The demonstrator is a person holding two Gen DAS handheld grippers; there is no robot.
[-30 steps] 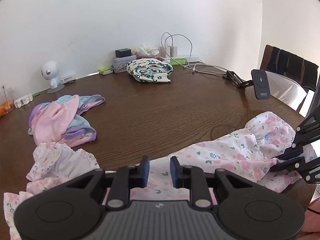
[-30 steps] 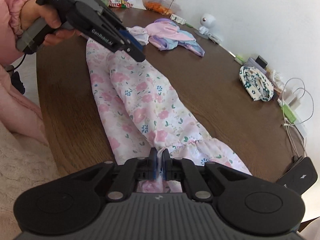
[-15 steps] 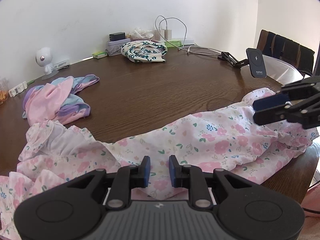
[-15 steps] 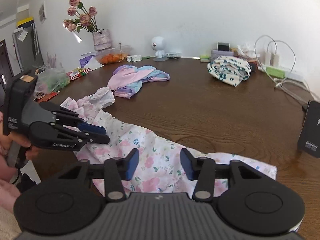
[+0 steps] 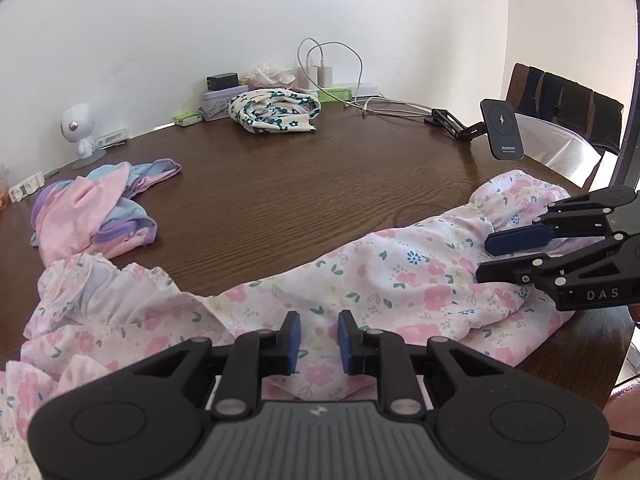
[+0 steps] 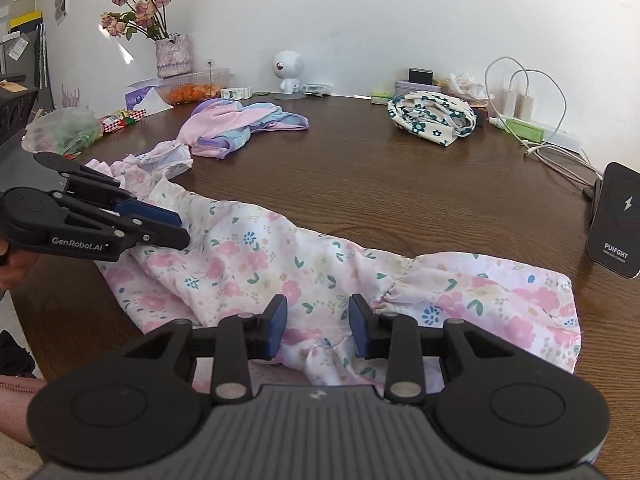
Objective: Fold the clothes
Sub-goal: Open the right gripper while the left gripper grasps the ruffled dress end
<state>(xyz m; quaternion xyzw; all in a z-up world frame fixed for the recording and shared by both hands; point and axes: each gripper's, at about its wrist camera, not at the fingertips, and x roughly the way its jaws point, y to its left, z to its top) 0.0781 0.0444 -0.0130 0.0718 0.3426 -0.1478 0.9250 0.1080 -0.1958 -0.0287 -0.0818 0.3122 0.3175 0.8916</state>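
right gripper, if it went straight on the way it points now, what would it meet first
Most likely the floral garment lying right under the right gripper, whose jaws are closing with only loose cloth between them. It points down, so it would press the cloth onto the table, though depth is unclear.

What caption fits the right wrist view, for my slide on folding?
Right gripper, jaws closing, above pink floral garment on brown table; left gripper alongside.

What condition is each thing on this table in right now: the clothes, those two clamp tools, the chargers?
Pink floral garment: stretched out along the table's near edge, rumpled, not folded.
Pastel garment: crumpled heap.
Teal-flowered cloth: loosely bundled.
Left gripper: open over the floral fabric, gripping nothing.
Right gripper: jaws closing, pads not pressing the fabric bunched between them.
Phone charger stand: upright, no phone on it.
White chargers: plugged in.
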